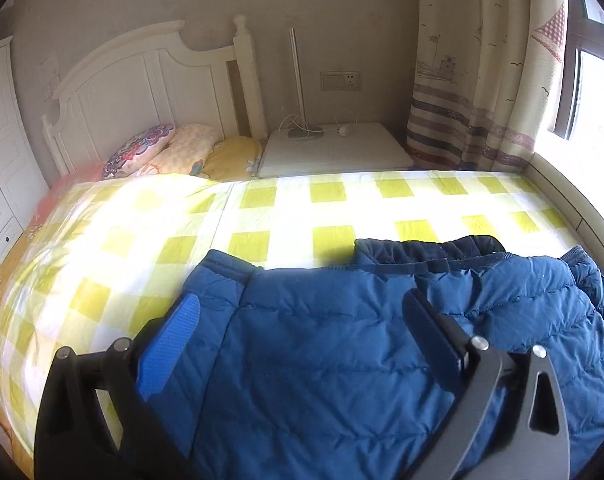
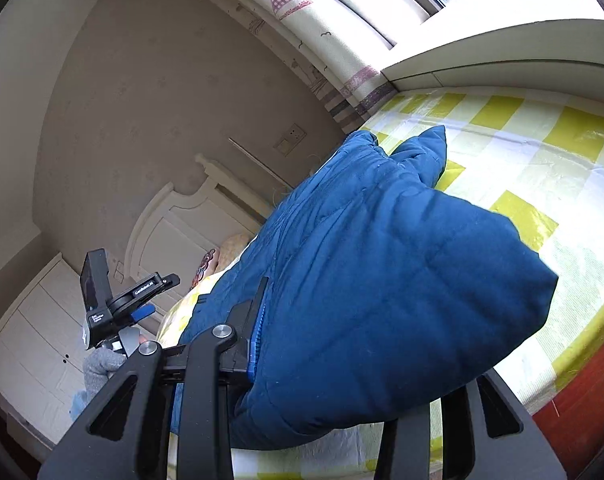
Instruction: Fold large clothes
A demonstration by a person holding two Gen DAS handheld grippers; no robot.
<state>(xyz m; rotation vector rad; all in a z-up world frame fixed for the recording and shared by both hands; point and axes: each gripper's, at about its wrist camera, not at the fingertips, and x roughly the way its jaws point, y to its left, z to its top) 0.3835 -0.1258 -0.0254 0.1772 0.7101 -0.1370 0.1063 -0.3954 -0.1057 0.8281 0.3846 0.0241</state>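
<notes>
The right gripper (image 2: 257, 344) is clamping the blue jacket's (image 1: 342, 340) near edge while the left gripper (image 1: 302, 344) is spreading wide above it on the bed (image 1: 293, 216), so folding is only getting underway.

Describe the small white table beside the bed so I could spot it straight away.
Start at the bed with the yellow-checked sheet and follow it to the white headboard. The bedside table stands between that headboard and the striped curtain. It alone is flat and white, with a thin lamp pole on it.

Blue quilted padded jacket (image 1: 342, 340), spread across yellow-and-white checked bedcover, dark collar at far edge, one bulky portion (image 2: 402, 280) lifted clear of cover
</notes>
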